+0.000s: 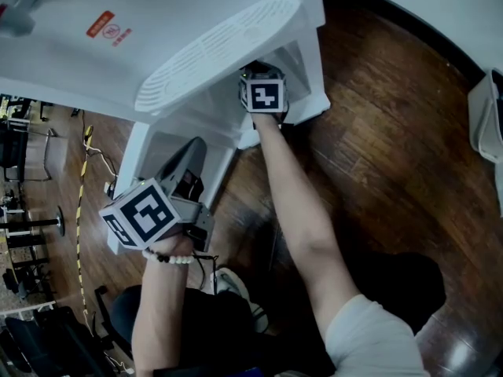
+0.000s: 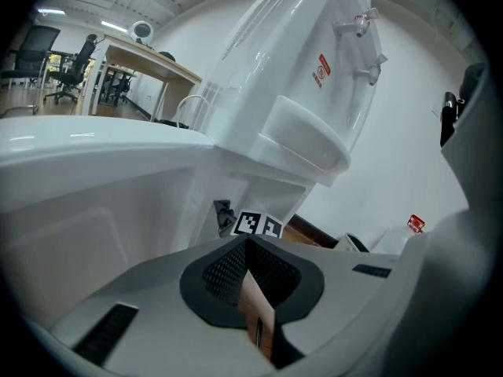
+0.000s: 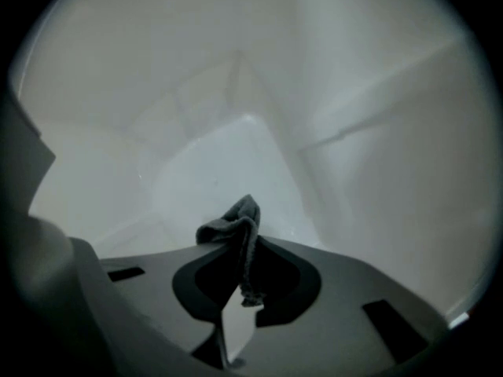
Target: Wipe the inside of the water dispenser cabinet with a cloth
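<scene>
The white water dispenser (image 1: 157, 22) stands below me, its lower cabinet (image 1: 302, 61) open. My right gripper (image 1: 259, 77) reaches into the cabinet; only its marker cube shows in the head view. In the right gripper view, this gripper (image 3: 247, 251) is shut on a small grey cloth (image 3: 234, 225), which hangs just above the white cabinet floor (image 3: 228, 155) near a back corner. My left gripper (image 1: 187, 163) hovers outside, beside the open white door (image 1: 130, 171). Its jaws (image 2: 245, 261) are shut with nothing between them. The right gripper's cube (image 2: 259, 226) shows past them.
Dark wooden floor (image 1: 377, 155) surrounds the dispenser. A white bin (image 1: 487, 116) stands at the right edge. A black-and-yellow cable (image 1: 81, 210) and dark chairs lie to the left. My shoe (image 1: 234, 285) is close to the dispenser's foot. A desk (image 2: 149, 61) stands far behind.
</scene>
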`<state>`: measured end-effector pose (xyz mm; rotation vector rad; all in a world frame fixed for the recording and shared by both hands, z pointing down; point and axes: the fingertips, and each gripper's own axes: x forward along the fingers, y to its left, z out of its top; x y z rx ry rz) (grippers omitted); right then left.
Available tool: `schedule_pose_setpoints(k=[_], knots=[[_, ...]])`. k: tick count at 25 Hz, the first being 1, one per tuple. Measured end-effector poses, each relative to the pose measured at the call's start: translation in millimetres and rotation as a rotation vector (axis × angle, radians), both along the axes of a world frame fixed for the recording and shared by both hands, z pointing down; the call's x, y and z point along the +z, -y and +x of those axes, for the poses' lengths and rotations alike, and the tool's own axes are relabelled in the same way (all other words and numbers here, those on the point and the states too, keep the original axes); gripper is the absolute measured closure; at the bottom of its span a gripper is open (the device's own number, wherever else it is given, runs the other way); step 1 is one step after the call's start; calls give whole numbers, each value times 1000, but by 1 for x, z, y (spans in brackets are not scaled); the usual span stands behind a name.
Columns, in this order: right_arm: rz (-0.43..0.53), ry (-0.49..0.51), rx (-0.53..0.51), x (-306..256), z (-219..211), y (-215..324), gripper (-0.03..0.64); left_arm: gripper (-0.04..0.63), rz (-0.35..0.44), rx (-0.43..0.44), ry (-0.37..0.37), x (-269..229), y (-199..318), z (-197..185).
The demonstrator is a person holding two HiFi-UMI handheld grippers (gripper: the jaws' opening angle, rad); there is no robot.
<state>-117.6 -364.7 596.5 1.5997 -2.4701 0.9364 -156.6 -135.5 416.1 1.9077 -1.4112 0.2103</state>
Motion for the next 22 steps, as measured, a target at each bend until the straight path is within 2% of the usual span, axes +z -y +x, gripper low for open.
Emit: schedule_pose_setpoints(k=[4,7,14,22], knots=[[148,67,12,-43,0,3,577,603,3,5,1,-1,0,2],[208,94,12,-69,-1,5,577,603,3,5,2,-1,0,3],[250,106,12,-113,8,7,577,603,3,3,4,-1,0,2],[264,126,12,-130,14,8,577,603,1,3,4,-1,0,3]])
